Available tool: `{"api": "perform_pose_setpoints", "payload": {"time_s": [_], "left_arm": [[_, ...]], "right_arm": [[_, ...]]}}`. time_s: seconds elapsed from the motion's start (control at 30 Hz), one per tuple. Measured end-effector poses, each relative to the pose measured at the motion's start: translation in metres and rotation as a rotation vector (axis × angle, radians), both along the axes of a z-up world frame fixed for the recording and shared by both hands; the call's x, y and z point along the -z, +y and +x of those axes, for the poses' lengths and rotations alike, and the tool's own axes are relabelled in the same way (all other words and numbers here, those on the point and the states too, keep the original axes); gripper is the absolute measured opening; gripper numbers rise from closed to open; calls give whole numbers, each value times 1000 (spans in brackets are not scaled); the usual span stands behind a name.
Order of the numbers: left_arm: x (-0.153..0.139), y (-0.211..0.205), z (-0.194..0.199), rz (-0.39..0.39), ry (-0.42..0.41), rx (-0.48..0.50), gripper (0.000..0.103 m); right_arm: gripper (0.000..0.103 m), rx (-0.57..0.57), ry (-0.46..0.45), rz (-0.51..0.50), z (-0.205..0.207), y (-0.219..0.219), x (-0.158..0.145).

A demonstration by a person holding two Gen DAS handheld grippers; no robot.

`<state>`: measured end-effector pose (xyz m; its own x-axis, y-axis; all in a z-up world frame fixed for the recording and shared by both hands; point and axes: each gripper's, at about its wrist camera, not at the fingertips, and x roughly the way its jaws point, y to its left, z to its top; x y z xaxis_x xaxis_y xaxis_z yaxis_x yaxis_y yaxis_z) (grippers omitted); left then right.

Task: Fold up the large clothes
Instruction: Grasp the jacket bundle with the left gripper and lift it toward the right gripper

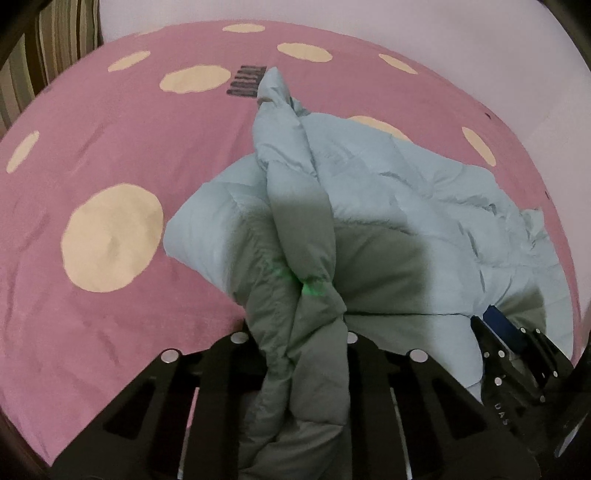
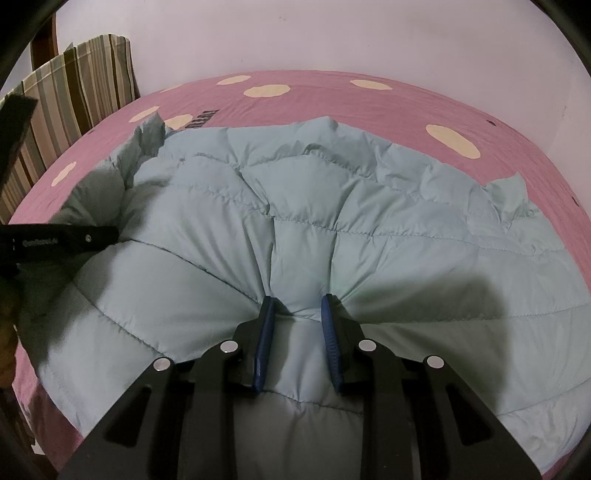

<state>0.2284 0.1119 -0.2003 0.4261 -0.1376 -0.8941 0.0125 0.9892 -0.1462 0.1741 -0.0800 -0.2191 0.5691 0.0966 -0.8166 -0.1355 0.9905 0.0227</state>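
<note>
A pale blue quilted puffer jacket [image 2: 332, 221] lies spread on the pink bed. In the left wrist view a bunched fold of the jacket [image 1: 295, 236] rises from between my left gripper's [image 1: 299, 332] fingers, which are shut on it and mostly hidden by cloth. My right gripper [image 2: 298, 301] presses its blue pads [image 2: 264, 343] into the jacket's near part, with a ridge of fabric pinched between them. The right gripper also shows at the lower right of the left wrist view [image 1: 517, 350]. The left gripper shows at the left edge of the right wrist view [image 2: 55, 240].
The bed has a pink sheet [image 1: 110, 147] with cream dots. A striped cushion [image 2: 74, 92] stands at the bed's far left against a pale wall [image 2: 332, 33]. Bare sheet lies to the left of the jacket in the left wrist view.
</note>
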Motion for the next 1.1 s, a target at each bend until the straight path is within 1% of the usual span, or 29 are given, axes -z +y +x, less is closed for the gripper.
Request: {"api": "perform_pose_setpoints", "payload": {"time_s": [0.13,0.27,0.47,0.67,0.77,0.8,0.87,0.9,0.97,1.1], "left_arm": [[-17,-4,-7,21,-41,4,12],[-40,-8,-16,11,-91,4,11],[-76,-31,-28,13,-165,28,11],[-98,-55,-34,41,-212,48,11],[-106,-71,-36,59,-233,64,11],[-109,-77,-37,61,-240,69,11],[-114,-90,-39,62,-251,85,11],[-116,-96,-40,65,-257,94,11],[-119,-112,-41,72,-266,115,11],[-120,-142,-43,92,-274,154,11]], "right_arm": [[27,2,-1,-1,1,0,0],[27,1,-3,1,2,0,0],[27,-4,-5,3,1,-3,-1],[27,-7,-24,8,-5,-12,-14],[27,13,-62,5,-11,-27,-28],[29,19,-76,-3,-13,-32,-33],[48,38,-96,-7,-15,-45,-41],[49,47,-106,-6,-17,-51,-44],[50,72,-128,-17,-20,-67,-52],[50,117,-141,-30,-23,-95,-60]]}}
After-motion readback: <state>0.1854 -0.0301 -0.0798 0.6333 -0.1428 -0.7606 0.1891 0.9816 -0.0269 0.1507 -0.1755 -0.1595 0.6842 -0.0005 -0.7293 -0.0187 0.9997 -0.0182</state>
